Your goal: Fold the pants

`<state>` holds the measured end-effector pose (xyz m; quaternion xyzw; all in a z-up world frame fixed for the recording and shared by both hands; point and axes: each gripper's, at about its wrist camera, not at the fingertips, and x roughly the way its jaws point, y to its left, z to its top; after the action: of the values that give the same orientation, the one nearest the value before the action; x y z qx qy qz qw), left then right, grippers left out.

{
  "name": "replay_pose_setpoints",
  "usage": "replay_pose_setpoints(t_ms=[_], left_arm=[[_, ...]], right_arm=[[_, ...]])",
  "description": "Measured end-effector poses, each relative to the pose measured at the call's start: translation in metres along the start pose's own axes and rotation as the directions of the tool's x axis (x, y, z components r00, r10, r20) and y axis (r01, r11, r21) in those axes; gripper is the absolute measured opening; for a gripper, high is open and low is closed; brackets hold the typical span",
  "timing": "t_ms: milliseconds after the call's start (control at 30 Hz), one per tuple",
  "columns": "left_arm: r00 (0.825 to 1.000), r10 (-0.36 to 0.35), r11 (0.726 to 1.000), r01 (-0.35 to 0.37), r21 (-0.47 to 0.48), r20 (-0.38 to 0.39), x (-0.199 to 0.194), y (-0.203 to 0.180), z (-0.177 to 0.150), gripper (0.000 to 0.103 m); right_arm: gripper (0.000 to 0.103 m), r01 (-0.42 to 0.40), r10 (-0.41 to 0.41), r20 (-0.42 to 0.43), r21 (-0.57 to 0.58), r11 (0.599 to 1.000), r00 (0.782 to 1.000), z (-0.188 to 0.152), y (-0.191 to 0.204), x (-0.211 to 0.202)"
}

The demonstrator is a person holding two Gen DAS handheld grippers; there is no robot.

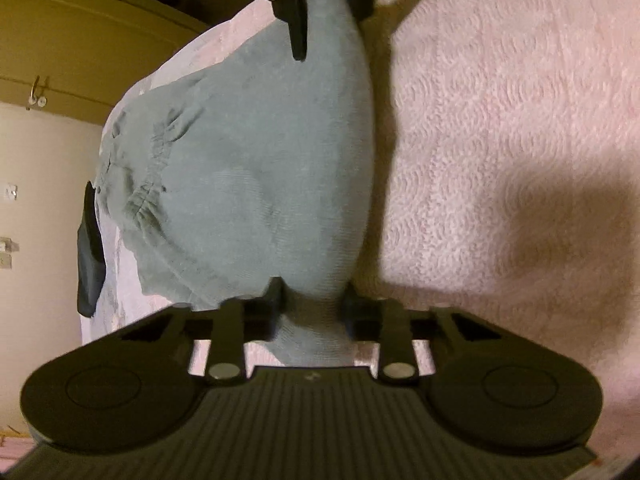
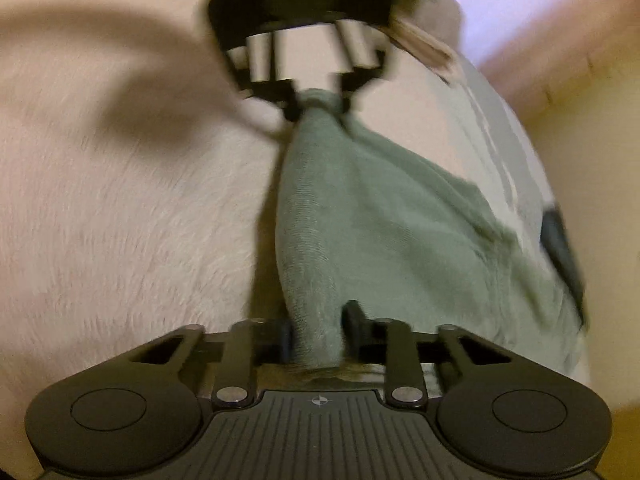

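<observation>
Grey-green pants lie stretched over a pale pink textured bedspread. My left gripper is shut on one end of the pants' fold. At the top of the left wrist view the right gripper pinches the opposite end. In the right wrist view the pants run between my right gripper, shut on the cloth, and the left gripper beyond, which also clamps it. The gathered waistband shows at the left.
The bedspread fills most of both views. A dark cloth hangs at the bed's far edge, also seen as the dark cloth. Beyond the edge are a beige wall and a yellowish wooden door.
</observation>
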<state>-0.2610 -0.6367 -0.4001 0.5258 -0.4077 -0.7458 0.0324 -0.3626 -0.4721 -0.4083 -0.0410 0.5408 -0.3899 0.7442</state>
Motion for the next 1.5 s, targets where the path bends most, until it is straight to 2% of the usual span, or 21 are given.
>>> replay_pose_setpoints(t_ms=[67, 233, 333, 400, 500, 600, 700, 800, 833, 1000, 1100, 1200, 1267, 1333, 1433, 1500], left_arm=[[1.000, -0.013, 0.999, 0.013, -0.036, -0.004, -0.012, 0.016, 0.003, 0.015], [1.000, -0.020, 0.997, 0.021, -0.076, 0.009, -0.061, 0.049, 0.013, 0.014], [0.997, -0.069, 0.992, 0.071, -0.106, 0.016, -0.098, 0.055, 0.028, 0.014], [0.992, -0.123, 0.980, 0.125, -0.156, 0.026, -0.122, 0.052, 0.039, 0.014], [0.976, -0.213, 0.955, 0.215, -0.206, 0.032, -0.150, 0.043, 0.055, 0.014], [0.955, -0.295, 0.911, 0.293, -0.290, 0.038, -0.166, 0.050, 0.064, 0.014], [0.941, -0.338, 0.883, 0.330, -0.334, 0.035, -0.169, 0.085, 0.068, 0.014], [0.920, -0.389, 0.841, 0.374, -0.392, 0.043, -0.168, 0.143, 0.068, 0.014], [0.907, -0.419, 0.820, 0.400, -0.410, 0.046, -0.162, 0.167, 0.070, 0.014], [0.901, -0.429, 0.806, 0.411, -0.426, 0.058, -0.120, 0.285, 0.078, 0.014], [0.891, -0.450, 0.792, 0.426, -0.438, 0.054, -0.075, 0.346, 0.084, 0.015], [0.874, -0.482, 0.764, 0.451, -0.461, 0.056, -0.019, 0.393, 0.084, 0.015], [0.853, -0.517, 0.728, 0.482, -0.487, 0.071, 0.028, 0.421, 0.082, 0.015], [0.831, -0.549, 0.691, 0.510, -0.512, 0.088, 0.066, 0.439, 0.082, 0.015], [0.800, -0.589, 0.631, 0.544, -0.552, 0.115, 0.125, 0.456, 0.073, 0.015], [0.779, -0.614, 0.595, 0.563, -0.574, 0.127, 0.163, 0.465, 0.070, 0.015]], right_arm=[[0.017, -0.031, 0.031, 0.003, 0.048, 0.998, 1.000, 0.008, -0.016, -0.016], [0.015, -0.058, 0.056, 0.037, 0.057, 0.997, 0.998, 0.026, -0.034, -0.078], [0.015, -0.116, 0.112, 0.044, 0.084, 0.990, 0.993, 0.032, -0.033, -0.119], [0.015, -0.183, 0.178, 0.049, 0.114, 0.977, 0.983, 0.032, -0.030, -0.144], [0.015, -0.295, 0.290, 0.056, 0.149, 0.944, 0.955, 0.034, -0.024, -0.173], [0.015, -0.362, 0.355, 0.072, 0.187, 0.913, 0.932, 0.034, -0.034, -0.186], [0.015, -0.396, 0.382, 0.105, 0.258, 0.881, 0.918, 0.040, -0.072, -0.192], [0.015, -0.415, 0.390, 0.141, 0.316, 0.853, 0.910, 0.039, -0.123, -0.196], [0.015, -0.430, 0.400, 0.156, 0.343, 0.835, 0.903, 0.038, -0.144, -0.196], [0.015, -0.472, 0.414, 0.225, 0.436, 0.767, 0.882, 0.021, -0.243, -0.173], [0.015, -0.496, 0.419, 0.267, 0.500, 0.710, 0.868, 0.000, -0.299, -0.147], [0.015, -0.512, 0.428, 0.285, 0.558, 0.653, 0.858, -0.024, -0.351, -0.105], [0.015, -0.518, 0.443, 0.284, 0.602, 0.608, 0.850, -0.044, -0.379, -0.073], [0.015, -0.525, 0.465, 0.288, 0.664, 0.533, 0.837, -0.070, -0.405, -0.037], [0.015, -0.522, 0.493, 0.286, 0.723, 0.453, 0.822, -0.096, -0.432, 0.013], [0.015, -0.521, 0.508, 0.284, 0.744, 0.419, 0.813, -0.109, -0.444, 0.039]])
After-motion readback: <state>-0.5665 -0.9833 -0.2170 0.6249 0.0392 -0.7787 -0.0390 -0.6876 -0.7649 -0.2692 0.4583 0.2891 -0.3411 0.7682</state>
